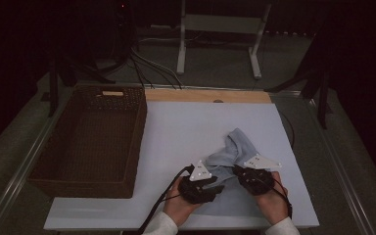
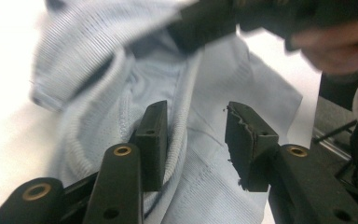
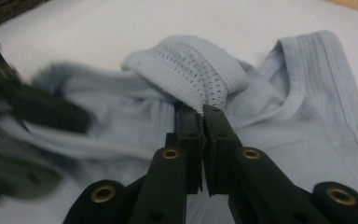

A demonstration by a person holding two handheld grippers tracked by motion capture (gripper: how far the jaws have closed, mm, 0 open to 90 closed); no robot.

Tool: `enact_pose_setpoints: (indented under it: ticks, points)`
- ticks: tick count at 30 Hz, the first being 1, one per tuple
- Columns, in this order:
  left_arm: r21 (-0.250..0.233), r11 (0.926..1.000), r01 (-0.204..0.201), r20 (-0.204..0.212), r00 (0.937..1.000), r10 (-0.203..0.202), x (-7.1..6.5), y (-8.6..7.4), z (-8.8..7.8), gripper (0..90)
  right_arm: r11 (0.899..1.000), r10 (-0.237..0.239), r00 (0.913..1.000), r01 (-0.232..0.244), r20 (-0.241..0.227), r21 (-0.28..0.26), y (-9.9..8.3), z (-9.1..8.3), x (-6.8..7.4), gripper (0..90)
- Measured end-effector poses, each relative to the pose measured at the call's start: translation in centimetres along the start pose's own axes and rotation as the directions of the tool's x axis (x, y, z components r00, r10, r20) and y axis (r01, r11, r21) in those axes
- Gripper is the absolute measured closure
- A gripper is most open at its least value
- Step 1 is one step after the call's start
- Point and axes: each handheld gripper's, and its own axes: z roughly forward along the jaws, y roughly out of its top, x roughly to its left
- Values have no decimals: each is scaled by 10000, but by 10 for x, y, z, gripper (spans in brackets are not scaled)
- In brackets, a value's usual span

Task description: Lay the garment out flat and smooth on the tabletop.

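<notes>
High view: a pale blue garment [image 1: 230,152] lies crumpled on the table [image 1: 186,132] beside a wicker basket [image 1: 90,142]; left gripper [image 2: 196,135] view: fingers parted, astride a seam; right gripper [image 3: 202,122] view: fingers pinch a ribbed hem, so folding probably begins, needing a left-side grip.

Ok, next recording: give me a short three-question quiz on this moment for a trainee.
1. True or false: the right gripper is clamped on a fold of the pale blue garment.
2. How do the left gripper jaws stand? A) apart over the fabric B) shut on the fabric C) shut on nothing
3. On which side of the white table top does the wicker basket sit in the high view?

Key: 1 true; 2 A; 3 the left side.
</notes>
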Motion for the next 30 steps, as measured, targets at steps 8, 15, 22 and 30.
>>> enact_pose_setpoints:
  ticks: [8, 15, 22, 30]
  points:
    - [-745, 9972, -28, -560, 9984, -13, 12, 7, -21, 562, 9997, -117, 9999, 117, -9, 209, -6, 2, 2, 871]
    - [-654, 9971, 389, -1012, 9938, -454, 23, 4, -14, 525, 9996, -137, 9999, 139, -85, 227, -7, 1, 3, 870]
    - [-1026, 9927, 635, -1204, 9898, -758, 27, 3, -17, 490, 9996, -135, 9998, 138, -132, 235, -8, 0, 2, 869]
    - [-65, 9992, 399, -577, 9975, -402, 20, -2, -5, 681, 9998, -116, 9998, 118, -132, 170, -8, -1, 1, 846]
